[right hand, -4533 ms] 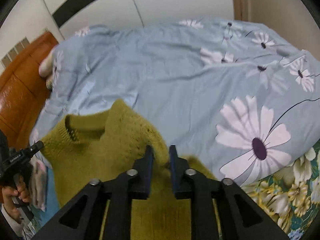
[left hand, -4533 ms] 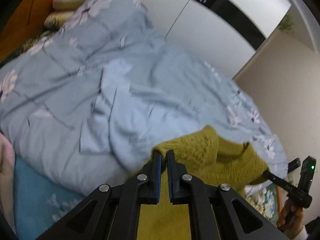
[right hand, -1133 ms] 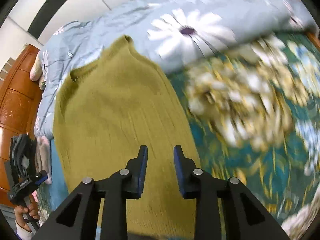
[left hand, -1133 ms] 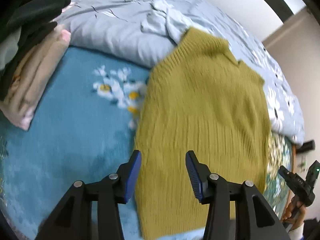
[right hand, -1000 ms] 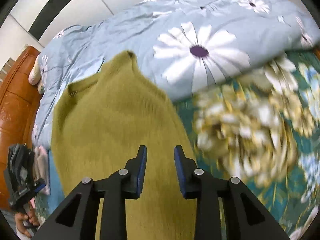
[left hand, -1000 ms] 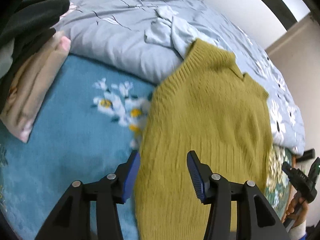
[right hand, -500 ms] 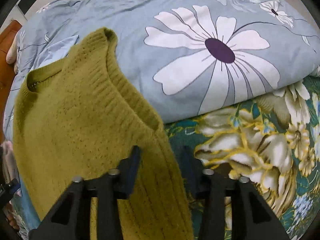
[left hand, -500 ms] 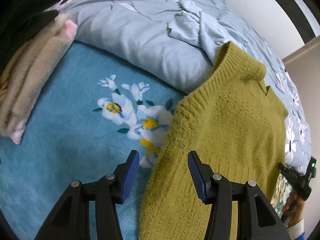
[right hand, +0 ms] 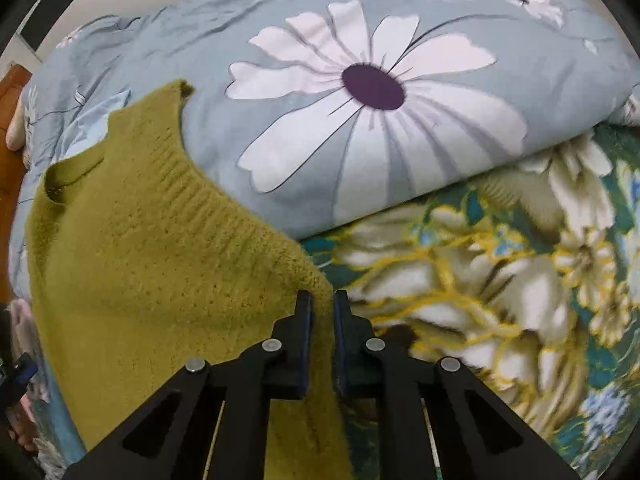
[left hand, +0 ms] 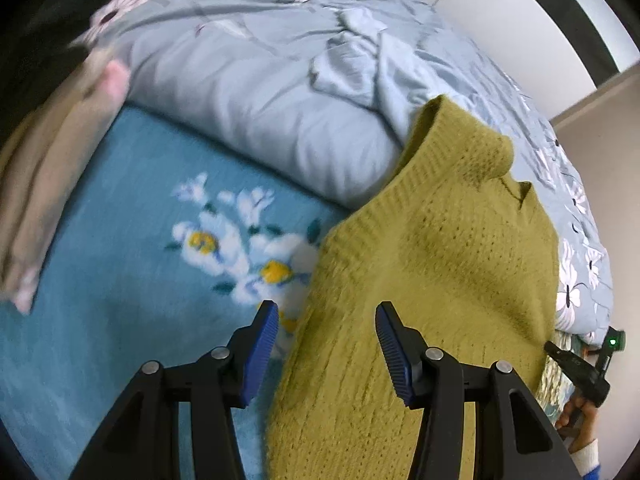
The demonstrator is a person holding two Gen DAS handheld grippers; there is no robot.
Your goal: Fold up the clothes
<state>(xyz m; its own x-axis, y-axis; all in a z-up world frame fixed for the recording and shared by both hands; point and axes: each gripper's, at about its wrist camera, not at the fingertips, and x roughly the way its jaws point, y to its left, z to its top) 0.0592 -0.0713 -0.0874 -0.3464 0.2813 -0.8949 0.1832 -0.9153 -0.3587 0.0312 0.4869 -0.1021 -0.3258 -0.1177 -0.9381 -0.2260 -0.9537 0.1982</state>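
An olive-green knit sweater (left hand: 432, 280) lies spread on the bed, its neck end resting up against the grey-blue duvet (left hand: 248, 80). My left gripper (left hand: 326, 320) is open, its fingers straddling the sweater's left edge just above the blue floral blanket (left hand: 120, 280). In the right wrist view the sweater (right hand: 140, 264) fills the left side, and my right gripper (right hand: 319, 312) is shut on its right edge, next to the teal and yellow floral blanket (right hand: 500, 300).
A stack of folded clothes (left hand: 44, 152) lies at the far left of the left wrist view. The grey-blue duvet with a big white flower (right hand: 372, 92) is bunched behind the sweater. White wardrobe doors (left hand: 520, 12) stand beyond the bed. The other gripper shows at the right edge (left hand: 580, 368).
Both grippers moved in toward the sweater's side edges near the sleeves. The right gripper has closed on the right edge. The left gripper stays open at the left edge.
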